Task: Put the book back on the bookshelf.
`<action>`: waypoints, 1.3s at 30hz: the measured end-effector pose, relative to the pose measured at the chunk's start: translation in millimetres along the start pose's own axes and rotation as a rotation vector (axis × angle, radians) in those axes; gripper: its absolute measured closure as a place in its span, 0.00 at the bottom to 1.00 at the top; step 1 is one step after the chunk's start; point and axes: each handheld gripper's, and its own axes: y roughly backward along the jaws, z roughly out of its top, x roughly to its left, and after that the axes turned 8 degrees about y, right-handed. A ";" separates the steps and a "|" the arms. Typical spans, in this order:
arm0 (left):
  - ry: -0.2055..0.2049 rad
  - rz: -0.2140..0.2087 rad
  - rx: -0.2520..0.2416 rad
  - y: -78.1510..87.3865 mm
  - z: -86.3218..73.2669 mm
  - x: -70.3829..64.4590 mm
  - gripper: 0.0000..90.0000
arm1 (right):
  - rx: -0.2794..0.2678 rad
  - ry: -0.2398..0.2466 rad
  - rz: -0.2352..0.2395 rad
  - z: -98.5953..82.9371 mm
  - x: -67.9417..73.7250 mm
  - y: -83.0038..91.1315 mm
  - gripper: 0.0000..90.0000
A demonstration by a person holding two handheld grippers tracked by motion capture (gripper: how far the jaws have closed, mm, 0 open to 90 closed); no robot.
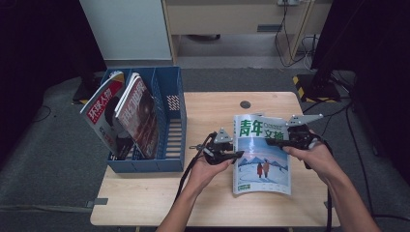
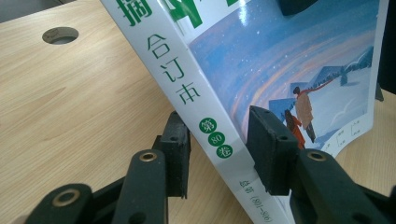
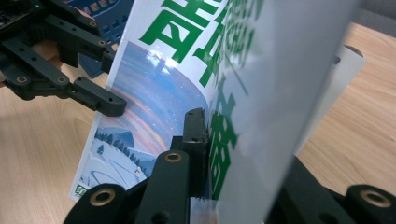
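Observation:
A magazine (image 1: 261, 154) with a green title and a snowy cover picture is held between both grippers over the wooden table (image 1: 208, 111). My left gripper (image 1: 237, 154) grips its white spine (image 2: 210, 135), one jaw on each side, near the lower end. My right gripper (image 1: 270, 141) is shut on the magazine's right edge, one jaw on the cover (image 3: 159, 93) and the other behind the bent pages. The magazine is tilted and bowed, its spine side lifted off the table. In the right gripper view the left gripper's fingers (image 3: 100, 100) press at the cover's far edge.
A blue file rack (image 1: 169, 96) stands at the table's left edge, with two magazines (image 1: 104, 116) (image 1: 140, 116) leaning in its left compartments. A round cable hole (image 1: 245, 104) lies in the table behind the held magazine. Bare wood lies near the front edge.

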 end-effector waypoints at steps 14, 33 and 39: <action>-0.023 0.016 -0.022 -0.9 3.6 -0.8 0.69 | 0.068 0.051 -0.010 7.0 5.1 7.4 0.84; -0.061 0.058 -0.050 11.8 7.1 4.4 0.71 | 0.035 0.059 -0.007 15.5 9.4 4.0 0.79; -0.060 0.051 -0.060 13.6 7.1 5.2 0.72 | 0.041 0.059 0.012 17.0 8.4 7.4 0.73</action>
